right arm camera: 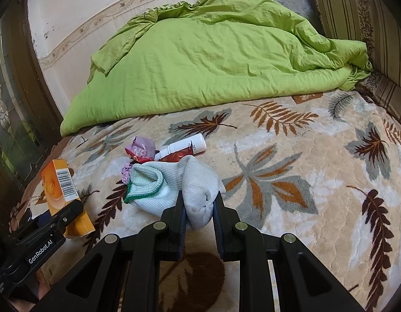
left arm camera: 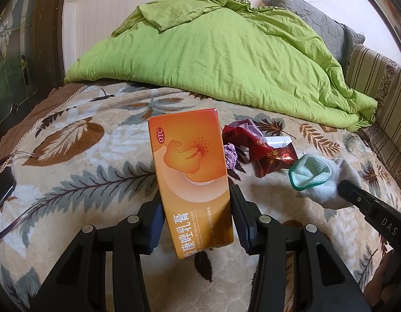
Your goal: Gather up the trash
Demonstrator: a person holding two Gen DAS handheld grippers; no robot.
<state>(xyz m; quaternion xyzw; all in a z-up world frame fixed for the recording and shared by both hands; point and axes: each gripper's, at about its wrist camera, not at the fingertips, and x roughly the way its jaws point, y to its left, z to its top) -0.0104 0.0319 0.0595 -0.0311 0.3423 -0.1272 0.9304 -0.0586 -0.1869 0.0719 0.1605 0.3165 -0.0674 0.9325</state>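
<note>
From the left wrist, the left gripper (left arm camera: 196, 208) clamps an orange ointment box (left arm camera: 191, 179) upright above the leaf-patterned blanket (left arm camera: 83, 182); red wrappers (left arm camera: 262, 150) lie just beyond. From the right wrist, the right gripper (right arm camera: 199, 208) pinches a white sock (right arm camera: 179, 189) (green-trimmed cuff) resting beside a white tube (right arm camera: 187, 145).

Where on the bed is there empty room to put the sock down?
Bare blanket lies right of the sock, out to the striped cushions and up to the green quilt. Crowded: left of the sock, around the wrappers, white tube and orange box.
</note>
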